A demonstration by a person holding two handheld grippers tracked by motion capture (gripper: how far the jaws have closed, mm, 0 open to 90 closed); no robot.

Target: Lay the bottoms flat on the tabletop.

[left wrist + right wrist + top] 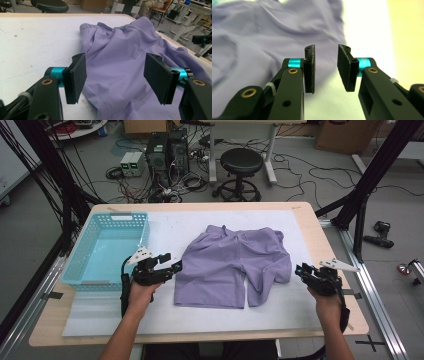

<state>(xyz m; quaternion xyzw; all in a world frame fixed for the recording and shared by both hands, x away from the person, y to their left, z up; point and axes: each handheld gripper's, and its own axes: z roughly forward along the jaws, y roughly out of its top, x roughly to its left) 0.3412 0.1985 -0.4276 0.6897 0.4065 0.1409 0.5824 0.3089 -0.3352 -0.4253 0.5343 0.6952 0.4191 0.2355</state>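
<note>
Directly ahead of the left gripper, purple shorts lie spread on the table, their hem edge between its wide-open jaws, unpinched. Just off the shorts' other side, the right gripper stands narrowly open, holding nothing.

A: What do the tools look like? The left gripper at lower left of the high view is black, with a grey three-cornered plate on top and a black cable; bare forearms, no sleeves.

B: The right gripper at lower right matches; up close, flat black pads, teal collars, brass-ringed pivots, a white cable tie.
</note>
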